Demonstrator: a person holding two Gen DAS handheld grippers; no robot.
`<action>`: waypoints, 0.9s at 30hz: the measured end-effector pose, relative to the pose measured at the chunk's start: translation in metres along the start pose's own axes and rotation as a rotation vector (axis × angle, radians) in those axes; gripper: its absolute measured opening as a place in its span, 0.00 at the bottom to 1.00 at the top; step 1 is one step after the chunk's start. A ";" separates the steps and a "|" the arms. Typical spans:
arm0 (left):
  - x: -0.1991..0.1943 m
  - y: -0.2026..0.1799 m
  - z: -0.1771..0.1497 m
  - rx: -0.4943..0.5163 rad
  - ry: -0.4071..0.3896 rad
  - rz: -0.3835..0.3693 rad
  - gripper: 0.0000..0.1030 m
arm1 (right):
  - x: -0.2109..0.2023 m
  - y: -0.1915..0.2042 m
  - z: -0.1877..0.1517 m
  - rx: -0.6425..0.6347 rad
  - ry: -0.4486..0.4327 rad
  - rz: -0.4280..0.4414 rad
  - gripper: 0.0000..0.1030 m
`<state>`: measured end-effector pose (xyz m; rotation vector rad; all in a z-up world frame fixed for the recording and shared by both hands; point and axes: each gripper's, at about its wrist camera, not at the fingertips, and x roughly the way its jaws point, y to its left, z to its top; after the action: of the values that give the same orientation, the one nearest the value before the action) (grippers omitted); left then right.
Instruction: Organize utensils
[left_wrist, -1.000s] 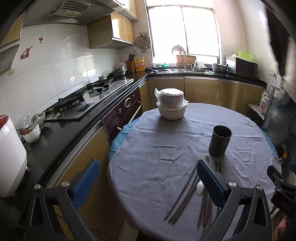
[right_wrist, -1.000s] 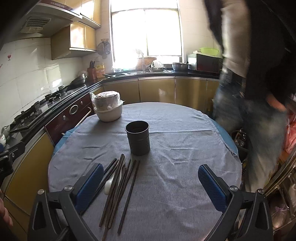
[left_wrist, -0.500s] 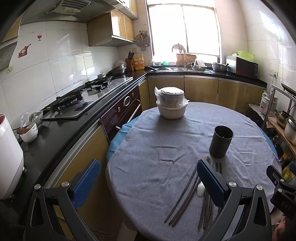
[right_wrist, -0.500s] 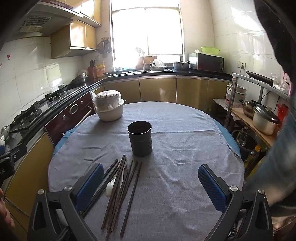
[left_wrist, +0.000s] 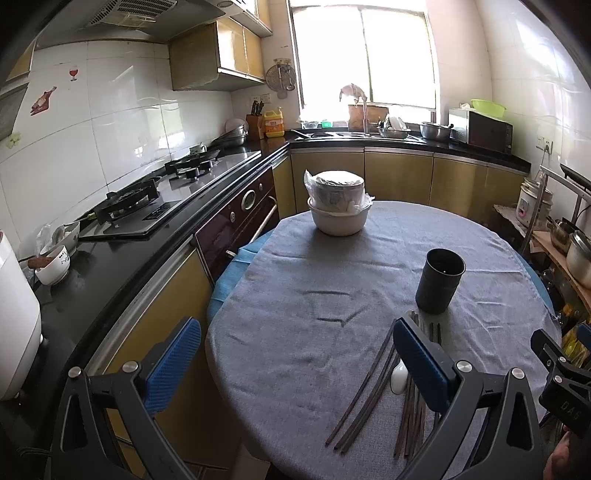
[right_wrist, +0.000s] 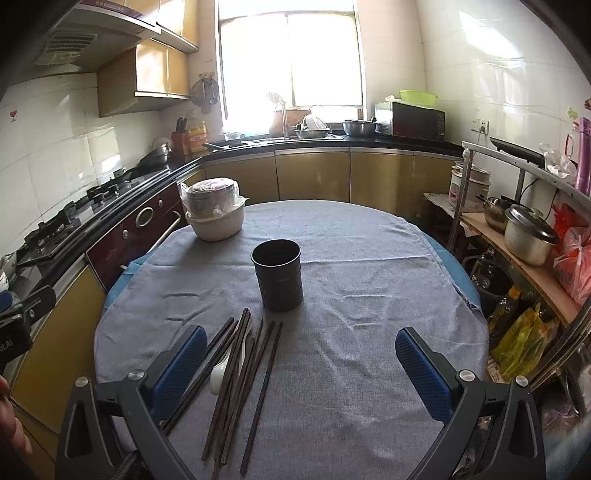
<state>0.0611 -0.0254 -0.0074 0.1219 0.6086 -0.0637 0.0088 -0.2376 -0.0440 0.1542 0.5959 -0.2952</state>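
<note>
Both grippers, left gripper (left_wrist: 295, 363) and right gripper (right_wrist: 301, 363), stayed agape, empty; passing person had gone. Chopsticks (right_wrist: 240, 373) lay ahead of right gripper's left finger, near black holder (right_wrist: 277, 275).

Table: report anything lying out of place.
The dark chopsticks and a white spoon lie loose and fanned on the grey cloth, outside the black holder, which stands upright. Nothing looks spilled or damaged.

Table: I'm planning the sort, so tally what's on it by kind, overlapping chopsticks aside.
Black utensil holder: 1
White spoon: 1
White bowl: 1
Bagged container: 1
Total: 4, besides the chopsticks
</note>
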 end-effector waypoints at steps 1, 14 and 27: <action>0.000 0.000 0.000 0.001 0.000 0.000 1.00 | 0.000 0.000 0.000 0.001 0.000 0.000 1.00; 0.006 -0.002 0.001 0.008 0.008 -0.008 1.00 | 0.005 -0.002 0.001 0.008 0.010 0.003 1.00; 0.015 0.000 0.003 0.011 0.017 0.000 1.00 | 0.017 0.004 0.004 0.007 0.025 0.015 1.00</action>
<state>0.0752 -0.0263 -0.0138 0.1333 0.6252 -0.0661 0.0259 -0.2385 -0.0499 0.1686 0.6183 -0.2814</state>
